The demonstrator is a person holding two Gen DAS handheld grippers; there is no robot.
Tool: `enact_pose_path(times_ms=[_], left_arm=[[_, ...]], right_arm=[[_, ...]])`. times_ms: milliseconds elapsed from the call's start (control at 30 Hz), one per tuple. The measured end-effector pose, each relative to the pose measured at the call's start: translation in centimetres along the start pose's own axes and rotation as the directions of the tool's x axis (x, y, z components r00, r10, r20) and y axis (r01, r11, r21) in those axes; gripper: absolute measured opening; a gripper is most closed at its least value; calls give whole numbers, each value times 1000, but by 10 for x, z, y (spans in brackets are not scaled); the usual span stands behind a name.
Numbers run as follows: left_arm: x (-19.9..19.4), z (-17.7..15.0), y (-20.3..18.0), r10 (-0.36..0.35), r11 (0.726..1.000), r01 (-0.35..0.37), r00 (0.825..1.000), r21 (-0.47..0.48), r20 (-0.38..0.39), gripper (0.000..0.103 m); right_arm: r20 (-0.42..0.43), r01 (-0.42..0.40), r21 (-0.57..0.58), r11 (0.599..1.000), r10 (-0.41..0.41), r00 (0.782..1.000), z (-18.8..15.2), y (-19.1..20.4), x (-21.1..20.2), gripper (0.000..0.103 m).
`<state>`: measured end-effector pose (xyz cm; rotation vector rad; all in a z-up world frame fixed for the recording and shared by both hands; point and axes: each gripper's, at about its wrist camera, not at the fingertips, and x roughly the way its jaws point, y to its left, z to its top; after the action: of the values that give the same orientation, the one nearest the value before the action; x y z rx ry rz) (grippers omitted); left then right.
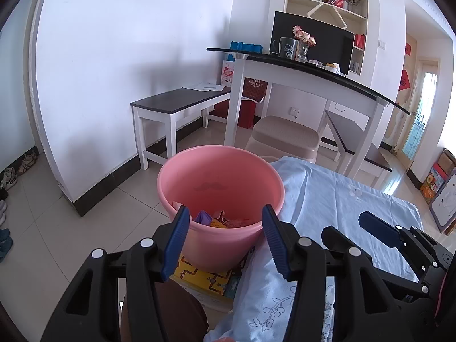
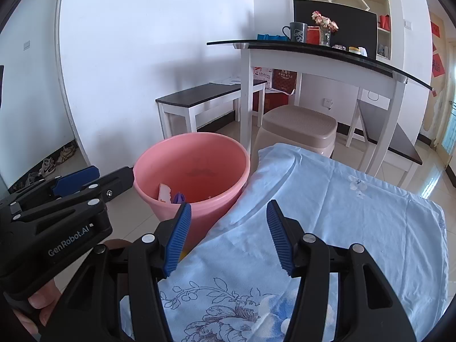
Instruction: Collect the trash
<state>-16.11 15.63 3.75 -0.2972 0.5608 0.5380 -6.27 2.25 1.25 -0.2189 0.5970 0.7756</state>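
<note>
A pink plastic bucket (image 1: 219, 182) stands beside a surface under a light blue flowered cloth (image 1: 336, 199). Several scraps of trash (image 1: 219, 219) lie in its bottom, purple, yellow and reddish. My left gripper (image 1: 225, 239) hovers open just before the bucket's near rim, nothing between its blue pads. In the right wrist view the bucket (image 2: 193, 171) holds a white scrap (image 2: 164, 191) and a purple one (image 2: 179, 198). My right gripper (image 2: 229, 238) stands open over the cloth (image 2: 327, 222), empty. The left gripper (image 2: 85, 185) shows at the left, a hand under it.
A yellow printed box (image 1: 205, 279) sits under the bucket. Behind stand a beige stool (image 1: 285, 136), a white table with a black glass top (image 1: 299, 68) bearing a mug, flowers and a monitor, and a low dark bench (image 1: 176, 102). Shoes line the left wall (image 1: 17, 168).
</note>
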Motion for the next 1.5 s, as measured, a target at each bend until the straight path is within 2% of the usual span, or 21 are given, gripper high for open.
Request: enact_pose_path(times_ms=[1500], left_arm=[[2,-2,2,2,1000,-2,1000,9,-3,50]], right_arm=[[-10,-4,-17,1000,4,1000,0,4,-1,56]])
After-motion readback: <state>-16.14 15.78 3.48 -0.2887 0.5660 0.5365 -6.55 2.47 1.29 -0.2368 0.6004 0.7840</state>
